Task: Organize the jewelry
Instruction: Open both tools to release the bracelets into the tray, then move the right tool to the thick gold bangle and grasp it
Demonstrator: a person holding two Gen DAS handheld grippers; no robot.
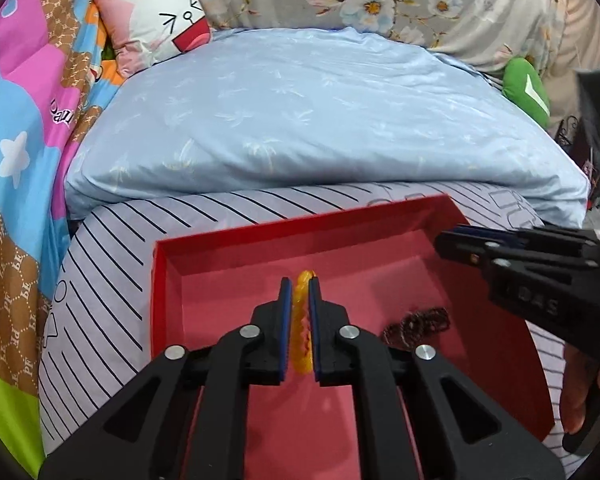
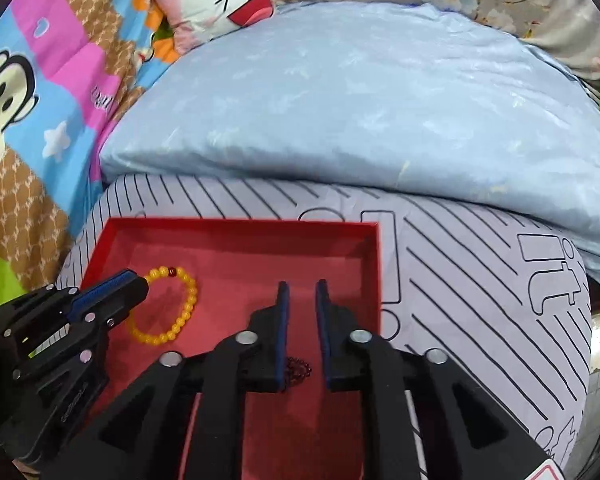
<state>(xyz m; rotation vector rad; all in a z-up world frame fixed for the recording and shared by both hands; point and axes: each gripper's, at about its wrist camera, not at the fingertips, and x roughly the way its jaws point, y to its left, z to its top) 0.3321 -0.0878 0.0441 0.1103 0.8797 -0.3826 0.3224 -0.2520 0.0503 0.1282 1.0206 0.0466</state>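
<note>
A red box (image 1: 172, 280) lies open on the striped bedsheet; it also shows in the right wrist view (image 2: 374, 264). My left gripper (image 1: 300, 285) is shut on a yellow bead bracelet (image 1: 302, 320) inside the box. In the right wrist view the bracelet (image 2: 182, 304) hangs from the left gripper (image 2: 140, 282) with its lower part at the box floor. A dark red bead bracelet (image 1: 416, 322) lies on the box floor to the right. My right gripper (image 2: 302, 286) is open above it; the dark bracelet (image 2: 298, 370) shows between its jaws, low down. The right gripper also shows in the left wrist view (image 1: 444, 242).
A folded pale blue quilt (image 1: 320, 120) lies behind the box. A cartoon cushion (image 1: 156, 20) and a colourful blanket (image 1: 28, 140) are at the back left. A green plush (image 1: 526, 88) sits at the back right. The striped sheet (image 2: 480, 280) extends right of the box.
</note>
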